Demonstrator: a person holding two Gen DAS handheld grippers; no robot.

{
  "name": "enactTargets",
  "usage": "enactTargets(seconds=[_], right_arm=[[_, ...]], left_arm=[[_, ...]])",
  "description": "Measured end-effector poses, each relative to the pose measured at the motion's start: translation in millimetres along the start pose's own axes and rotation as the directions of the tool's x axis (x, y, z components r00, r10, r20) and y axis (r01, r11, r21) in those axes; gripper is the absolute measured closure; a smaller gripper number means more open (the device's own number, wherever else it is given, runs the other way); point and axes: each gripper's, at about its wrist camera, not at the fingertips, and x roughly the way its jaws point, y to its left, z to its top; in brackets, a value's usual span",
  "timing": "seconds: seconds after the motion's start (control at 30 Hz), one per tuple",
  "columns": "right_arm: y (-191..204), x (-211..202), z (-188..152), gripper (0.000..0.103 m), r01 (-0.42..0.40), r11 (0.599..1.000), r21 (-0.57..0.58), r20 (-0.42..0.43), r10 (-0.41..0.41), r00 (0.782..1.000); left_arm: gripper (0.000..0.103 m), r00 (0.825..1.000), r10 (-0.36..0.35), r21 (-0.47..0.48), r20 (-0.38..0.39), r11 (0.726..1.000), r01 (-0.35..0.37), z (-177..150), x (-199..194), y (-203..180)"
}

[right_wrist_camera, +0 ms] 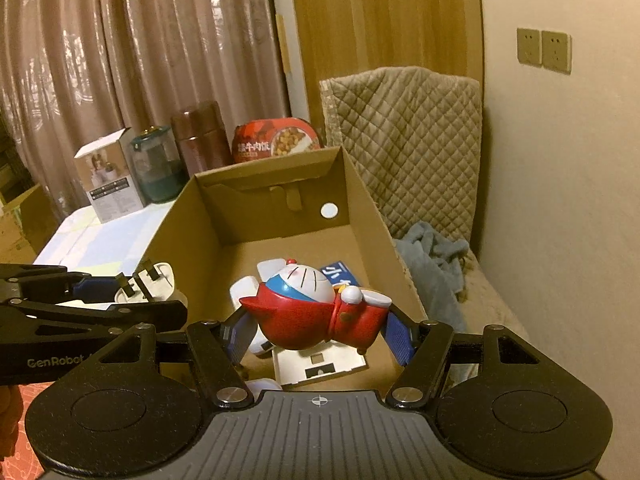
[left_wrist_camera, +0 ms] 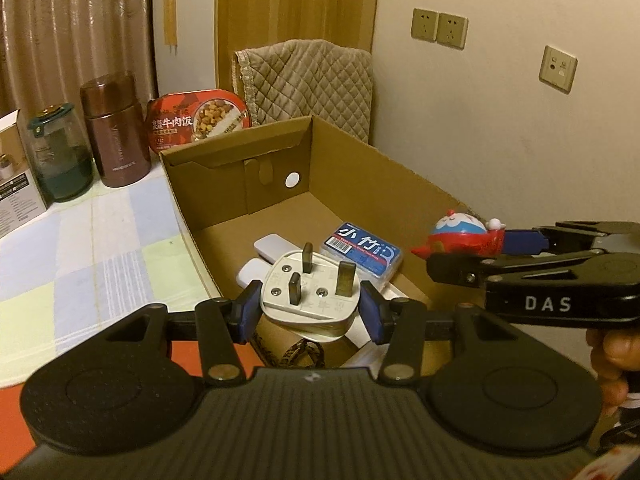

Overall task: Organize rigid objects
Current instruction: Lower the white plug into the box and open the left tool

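The left gripper (left_wrist_camera: pixel 310 306) is clenched on a white three-pin plastic plug adapter (left_wrist_camera: pixel 306 294), its blue pads pressing the two flat sides of the body, pins facing the camera. It hangs over the near end of the open brown cardboard box (left_wrist_camera: pixel 400 168).

The right gripper (right_wrist_camera: pixel 316 330) grasps a red-and-blue plastic cartoon-cat figurine (right_wrist_camera: pixel 308 308) lying on its side, also above the box's near end.

Both look hard, light and stiff. The plug's smooth flat flanks give a sure hold; the pins should stay free. The figurine is rounded and glossy, so it may twist or slip. The broad red body is the safest place to hold it, not the small white hand, which looks easier to break.

On the box floor lie a blue-labelled clear plastic case (left_wrist_camera: pixel 362 254) and white oblong pieces (left_wrist_camera: pixel 270 246). The far half is bare, so there looks to be room to set both down gently.
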Motion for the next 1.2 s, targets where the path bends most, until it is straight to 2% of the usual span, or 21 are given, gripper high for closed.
enactTargets(seconds=[0.23,0.73,1.2], right_arm=[[-1.8,5.9,1.6,0.039,-0.004,1.0,0.018,-0.023,0.004,1.0],[-8.8,8.3,4.7,0.039,0.013,0.997,0.079,-0.033,-0.01,0.999],[-10.7,8.9,5.9,0.039,0.015,0.994,0.108,-0.044,-0.01,0.999]], left_arm=[[0.057,0.999,-0.01,0.027,-0.031,1.0,0.011,1.4,14.0,-1.0],[0.057,0.998,-0.012,0.009,-0.061,1.0,0.013,3.8,28.3,3.0],[0.058,1.0,0.0,-0.063,0.018,0.998,0.001,10.6,2.8,13.7]])
